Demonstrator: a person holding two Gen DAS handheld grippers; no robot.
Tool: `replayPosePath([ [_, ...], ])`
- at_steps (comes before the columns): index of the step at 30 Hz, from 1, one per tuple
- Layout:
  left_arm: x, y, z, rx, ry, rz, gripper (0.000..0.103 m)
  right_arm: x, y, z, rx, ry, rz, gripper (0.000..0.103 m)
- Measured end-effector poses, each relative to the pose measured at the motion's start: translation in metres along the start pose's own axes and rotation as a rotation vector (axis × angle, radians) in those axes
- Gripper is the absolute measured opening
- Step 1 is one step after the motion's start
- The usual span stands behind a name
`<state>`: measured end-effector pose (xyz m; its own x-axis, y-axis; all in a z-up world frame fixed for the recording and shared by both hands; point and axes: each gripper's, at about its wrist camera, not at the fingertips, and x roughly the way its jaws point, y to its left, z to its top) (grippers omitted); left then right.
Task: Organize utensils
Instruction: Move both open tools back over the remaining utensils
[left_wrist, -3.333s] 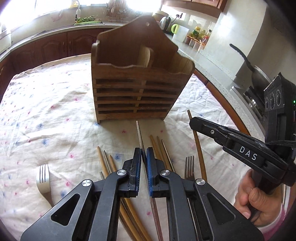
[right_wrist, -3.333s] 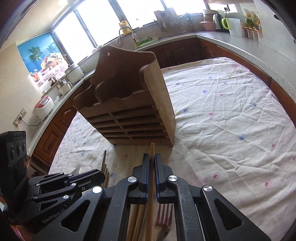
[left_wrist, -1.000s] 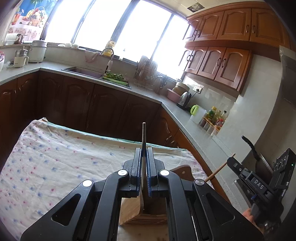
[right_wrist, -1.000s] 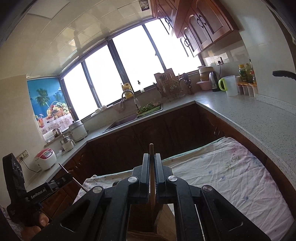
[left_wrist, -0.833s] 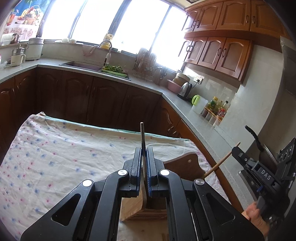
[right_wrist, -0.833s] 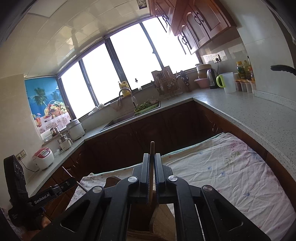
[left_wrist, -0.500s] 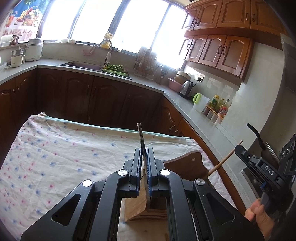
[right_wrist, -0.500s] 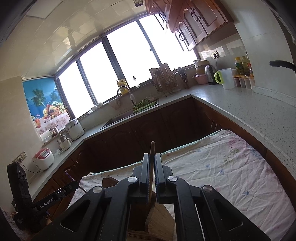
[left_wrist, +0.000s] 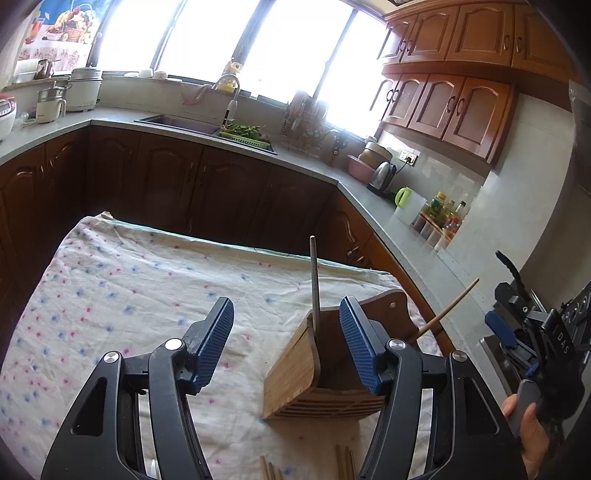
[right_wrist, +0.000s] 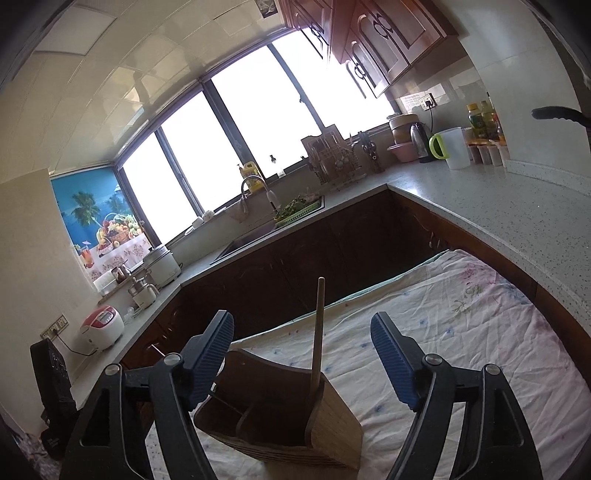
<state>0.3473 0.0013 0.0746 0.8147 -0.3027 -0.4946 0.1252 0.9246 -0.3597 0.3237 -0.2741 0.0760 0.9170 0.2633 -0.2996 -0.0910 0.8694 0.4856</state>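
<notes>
The wooden utensil holder (left_wrist: 295, 373) stands on the flowered tablecloth (left_wrist: 129, 288). A metal chopstick (left_wrist: 314, 280) stands upright in its left compartment. A wooden chopstick (left_wrist: 448, 308) leans out of its right side. My left gripper (left_wrist: 286, 341) is open and empty above the holder. In the right wrist view the holder (right_wrist: 280, 417) has the wooden chopstick (right_wrist: 317, 332) standing in its right compartment. My right gripper (right_wrist: 303, 354) is open and empty above it. The right gripper also shows in the left wrist view (left_wrist: 517, 332), at the right edge.
Tips of more wooden chopsticks (left_wrist: 343, 461) lie on the cloth in front of the holder. Dark kitchen cabinets (left_wrist: 166, 184) and a grey counter with a sink (left_wrist: 177, 122) run behind the table. A kettle, jug and bottles (left_wrist: 439, 210) stand on the right counter.
Both grippers have opened. The metal chopstick and the wooden chopstick have left their jaws and now stand in the holder. Both grippers were lifted from the table earlier.
</notes>
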Motion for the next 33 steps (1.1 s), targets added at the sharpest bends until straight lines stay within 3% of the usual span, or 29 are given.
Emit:
replayPosePath([
  [5, -0.030, 0.006, -0.015, 0.006, 0.003, 0.026, 0.072, -0.026, 0.001, -0.011, 0.000, 0.001, 0.010, 0.092],
  [21, -0.105, 0.038, -0.110, -0.048, 0.163, 0.080, 0.072, -0.100, -0.009, -0.096, -0.006, 0.161, -0.029, 0.092],
  [33, -0.126, 0.048, -0.172, -0.076, 0.269, 0.083, 0.072, -0.127, -0.011, -0.148, -0.023, 0.244, -0.061, 0.092],
])
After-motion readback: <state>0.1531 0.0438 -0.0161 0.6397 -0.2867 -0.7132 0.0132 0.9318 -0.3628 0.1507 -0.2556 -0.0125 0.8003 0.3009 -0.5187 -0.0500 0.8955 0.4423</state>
